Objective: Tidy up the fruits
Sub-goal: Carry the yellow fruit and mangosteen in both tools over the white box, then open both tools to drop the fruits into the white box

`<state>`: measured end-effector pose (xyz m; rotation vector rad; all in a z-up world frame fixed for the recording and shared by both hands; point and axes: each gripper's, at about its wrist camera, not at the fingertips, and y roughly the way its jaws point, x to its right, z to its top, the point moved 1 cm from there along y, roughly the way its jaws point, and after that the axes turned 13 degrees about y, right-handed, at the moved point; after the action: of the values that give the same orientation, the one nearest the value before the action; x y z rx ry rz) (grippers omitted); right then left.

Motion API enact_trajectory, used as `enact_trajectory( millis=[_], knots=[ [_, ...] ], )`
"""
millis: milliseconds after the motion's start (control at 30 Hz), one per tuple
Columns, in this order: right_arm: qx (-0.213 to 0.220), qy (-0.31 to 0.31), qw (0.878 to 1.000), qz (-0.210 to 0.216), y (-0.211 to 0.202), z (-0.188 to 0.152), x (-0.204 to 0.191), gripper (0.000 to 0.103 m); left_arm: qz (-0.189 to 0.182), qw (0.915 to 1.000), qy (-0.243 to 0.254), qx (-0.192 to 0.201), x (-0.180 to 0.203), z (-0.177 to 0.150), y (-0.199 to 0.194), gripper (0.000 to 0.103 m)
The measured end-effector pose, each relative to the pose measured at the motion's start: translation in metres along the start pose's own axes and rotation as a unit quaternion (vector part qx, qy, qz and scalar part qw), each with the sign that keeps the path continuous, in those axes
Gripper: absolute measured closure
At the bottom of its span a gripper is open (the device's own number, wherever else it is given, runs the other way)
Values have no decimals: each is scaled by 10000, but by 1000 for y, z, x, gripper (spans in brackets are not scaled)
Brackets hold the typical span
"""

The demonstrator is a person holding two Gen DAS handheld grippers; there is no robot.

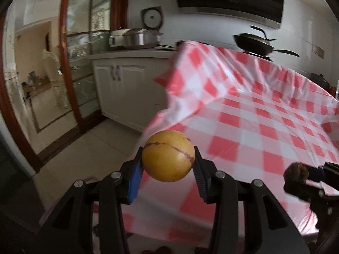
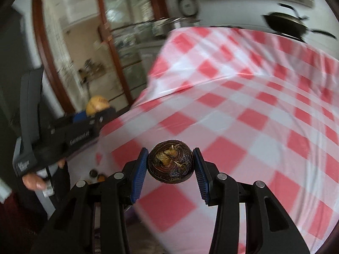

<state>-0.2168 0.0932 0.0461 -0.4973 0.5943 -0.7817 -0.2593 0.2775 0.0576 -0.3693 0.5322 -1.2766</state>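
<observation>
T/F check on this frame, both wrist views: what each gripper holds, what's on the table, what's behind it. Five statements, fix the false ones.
1. The left gripper is shut on a yellow round fruit. True.
2. The right gripper is empty. False: its blue fingers clamp a dark brown round fruit.
3. The table wears a red-and-white checked cloth. True.
4. A bowl stands on the cloth ahead of the grippers. False: no bowl shows on the stretch of cloth in view.
5. A dark wok sits beyond the far edge of the table. True.
</observation>
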Motion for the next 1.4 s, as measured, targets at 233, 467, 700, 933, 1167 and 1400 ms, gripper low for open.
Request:
enact_trajectory(
  millis=[233, 467, 700, 933, 1167, 1400],
  knots=[
    [-498, -1189, 9904, 505, 24, -26, -77, 60, 489, 9978, -336, -308, -52, -45, -10, 59],
    [-1187, -2332, 9607, 928, 53, -65, -143, 60, 989, 9878, -823, -876, -105, -99, -7, 59],
    [-2235, -2940, 9242, 969, 114, -110, -183, 60, 1274, 9701, -1309, -1601, -152, -144, 13, 59],
    [-2904, -2989, 9083, 375, 184, -142, -186, 60, 975, 9377, -1931, -2720, -171, -191, 50, 59],
    [-3054, -2874, 9078, -64, 220, -149, -171, 60, 808, 9218, -1761, -3358, -157, -211, 74, 59],
    [-3068, -2935, 9053, -115, 225, -155, -170, 59, 723, 9074, -1812, -3722, -153, -225, 85, 59]
  ],
)
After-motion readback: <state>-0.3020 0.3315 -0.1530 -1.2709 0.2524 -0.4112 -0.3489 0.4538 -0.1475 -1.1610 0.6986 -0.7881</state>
